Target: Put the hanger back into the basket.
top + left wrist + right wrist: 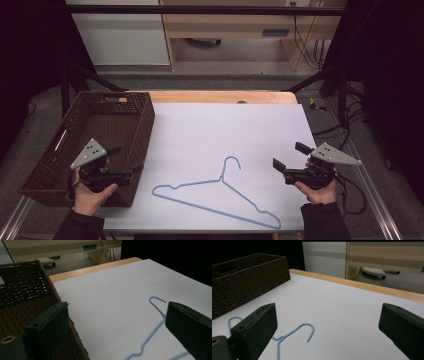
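Note:
A light blue wire hanger (218, 192) lies flat on the white tabletop (220, 130) near the front edge, its hook pointing away from me. My left gripper (126, 159) hovers over the near right corner of the brown wicker basket (89, 116), jaws wide apart and empty. In the left gripper view the hanger (155, 322) lies ahead between the jaws. My right gripper (289, 156) is held at the table's right side, open and empty, pointing left toward the hanger. The right gripper view has the hanger's hook (307, 330) low between its jaws.
The wicker basket (242, 282) takes up the table's left side and looks empty. A wooden strip (220, 96) runs along the table's far edge. Beyond it stand a desk and cables on the floor. A metal rail (377, 200) borders the right side.

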Motion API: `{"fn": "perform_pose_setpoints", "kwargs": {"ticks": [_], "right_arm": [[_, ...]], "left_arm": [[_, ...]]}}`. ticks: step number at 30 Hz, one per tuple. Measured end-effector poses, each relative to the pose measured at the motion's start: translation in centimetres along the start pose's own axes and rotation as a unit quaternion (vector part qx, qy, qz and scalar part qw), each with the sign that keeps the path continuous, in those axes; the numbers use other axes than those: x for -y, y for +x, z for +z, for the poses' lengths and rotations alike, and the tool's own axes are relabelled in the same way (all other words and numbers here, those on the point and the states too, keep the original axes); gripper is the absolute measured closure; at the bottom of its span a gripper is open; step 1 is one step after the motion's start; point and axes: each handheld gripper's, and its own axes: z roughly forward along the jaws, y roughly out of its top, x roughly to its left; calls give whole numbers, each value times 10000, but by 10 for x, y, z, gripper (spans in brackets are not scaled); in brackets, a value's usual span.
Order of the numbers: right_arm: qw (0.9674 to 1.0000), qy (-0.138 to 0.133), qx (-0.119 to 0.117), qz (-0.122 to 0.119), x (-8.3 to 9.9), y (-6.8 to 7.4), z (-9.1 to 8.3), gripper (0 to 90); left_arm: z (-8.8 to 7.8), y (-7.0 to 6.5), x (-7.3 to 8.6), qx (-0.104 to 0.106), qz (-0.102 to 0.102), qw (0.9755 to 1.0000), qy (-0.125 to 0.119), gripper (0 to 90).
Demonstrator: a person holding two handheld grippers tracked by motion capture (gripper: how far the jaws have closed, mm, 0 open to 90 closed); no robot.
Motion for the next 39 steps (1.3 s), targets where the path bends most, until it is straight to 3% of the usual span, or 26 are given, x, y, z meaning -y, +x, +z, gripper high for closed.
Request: {"fn": "perform_pose_setpoints", "kwargs": {"ticks": [15, 20, 26, 29, 32, 35, 36, 37, 39], "right_arm": [[9986, 468, -97, -235, 0, 17, 16, 44], [9954, 841, -135, -436, 4, 31, 32, 54], [9926, 1094, -261, -463, 9, 41, 46, 82], [9897, 1294, -326, -519, 13, 48, 55, 103], [9832, 1615, -442, -722, 21, 57, 67, 169], [9806, 1736, -523, -751, 25, 60, 73, 198], [9772, 1896, -551, -782, 29, 62, 78, 227], [9772, 1896, -551, -782, 29, 62, 78, 227], [9734, 2061, -563, -823, 34, 64, 82, 252]], "left_arm": [[-1, -2, -1, 42, 51, 10000, 12, 53], [0, -3, -1, 66, 80, 9999, 44, 53], [1, -4, -1, 70, 105, 9999, 62, 53], [1, -4, -1, 68, 119, 9999, 63, 53], [1, -5, -2, 69, 128, 9999, 59, 54], [1, -5, -1, 84, 139, 9998, 92, 54], [2, -5, -1, 90, 166, 9998, 119, 54], [2, -5, -1, 90, 166, 9998, 119, 54], [3, -6, -1, 86, 182, 9997, 146, 54]]}}
